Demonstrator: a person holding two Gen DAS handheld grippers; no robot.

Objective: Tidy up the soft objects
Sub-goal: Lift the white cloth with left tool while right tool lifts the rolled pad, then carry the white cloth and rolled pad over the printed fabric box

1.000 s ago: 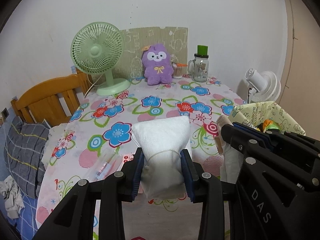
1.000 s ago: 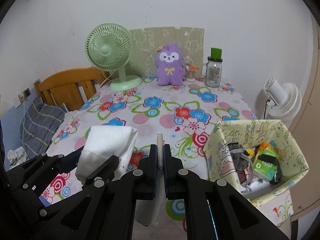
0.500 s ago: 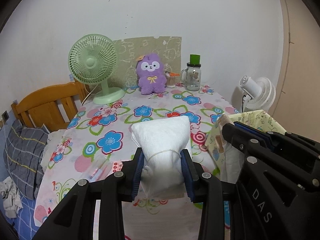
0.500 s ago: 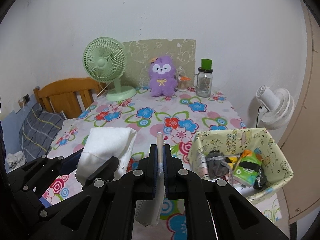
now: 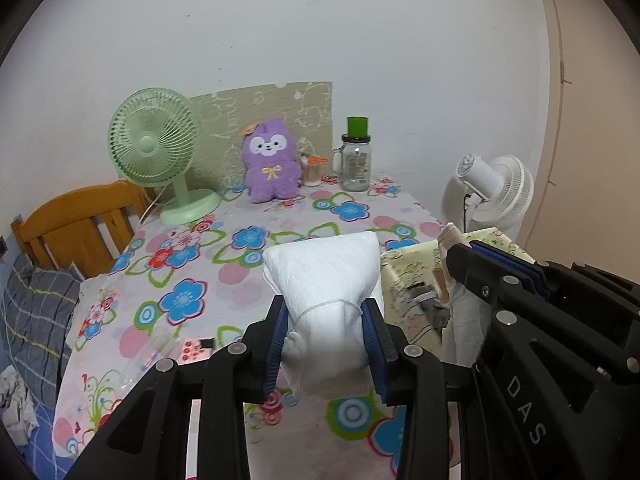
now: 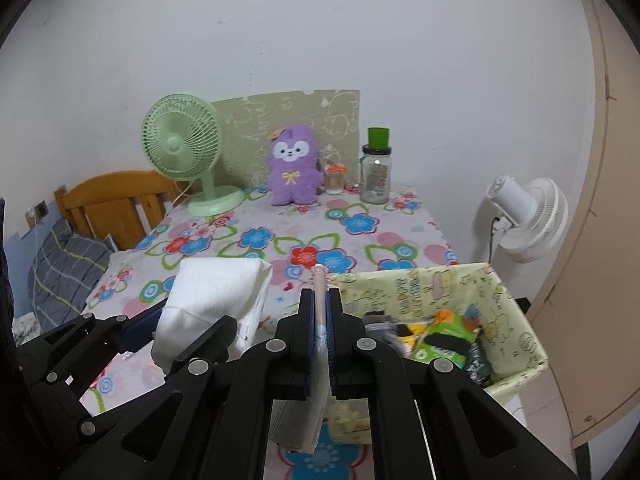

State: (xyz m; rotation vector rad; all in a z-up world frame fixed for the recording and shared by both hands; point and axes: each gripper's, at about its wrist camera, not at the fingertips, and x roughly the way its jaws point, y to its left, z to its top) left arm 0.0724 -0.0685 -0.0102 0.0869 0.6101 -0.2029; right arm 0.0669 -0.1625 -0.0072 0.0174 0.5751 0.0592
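A white folded cloth bundle (image 5: pixel 324 272) hangs above the flowered table (image 5: pixel 192 264), with my left gripper (image 5: pixel 325 316) shut on its bunched lower part. The right wrist view shows that bundle (image 6: pixel 216 288) at the left. My right gripper (image 6: pixel 320 300) is shut on a thin cloth edge (image 6: pixel 319 276) with pale pink trim, and white cloth hangs below it. I cannot tell whether that edge belongs to the bundle. A yellow-green patterned basket (image 6: pixel 424 284) with soft items inside sits just right of the right gripper. A purple plush toy (image 6: pixel 294 164) stands at the far wall.
At the back of the table stand a green desk fan (image 5: pixel 154 148), a glass jar with a green lid (image 5: pixel 356 160) and a small container (image 6: pixel 335 178). A white fan (image 6: pixel 528 216) stands beyond the table's right edge. A wooden bed frame (image 5: pixel 76 220) and grey plaid bedding (image 5: pixel 32 312) lie to the left.
Both grippers have drawn back from the wall, risen and shifted right with the cloth still held. The basket now lies closer under the right gripper.
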